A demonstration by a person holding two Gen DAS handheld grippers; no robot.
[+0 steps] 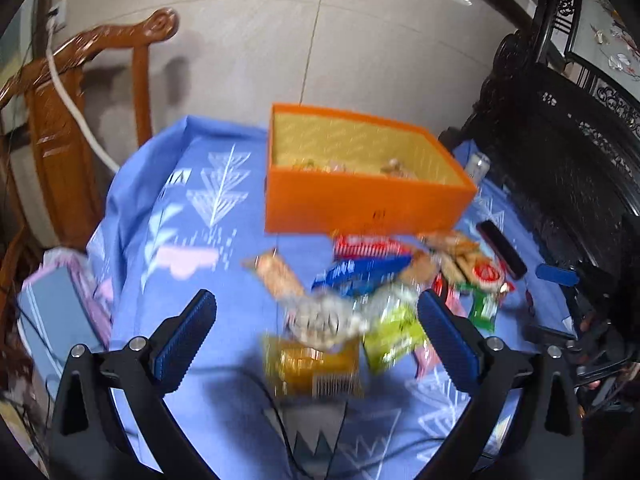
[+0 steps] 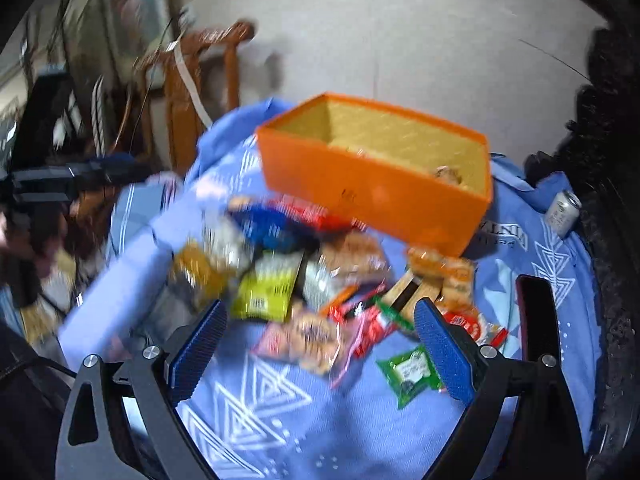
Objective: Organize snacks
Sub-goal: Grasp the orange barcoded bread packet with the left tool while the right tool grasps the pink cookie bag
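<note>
Orange box (image 1: 360, 200) — beyond both claws, few snacks inside. Snack pile (image 1: 360, 304) — on blue cloth (image 1: 192, 208) between box and claws; most unsorted. Left gripper (image 1: 316, 340), right gripper (image 2: 320, 344): spread, empty.

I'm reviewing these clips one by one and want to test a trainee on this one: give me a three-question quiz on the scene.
1. True or false: both grippers are empty, jaws wide apart.
2. Most snack packets lie: A) inside the box, B) on the cloth in front of the box, C) on the chair.
3. What colour is the box?

Key
1. True: the left gripper and right gripper hold nothing.
2. B: the snack pile lies on the blue cloth.
3. Orange: the orange box, with only a few snacks inside.
</note>
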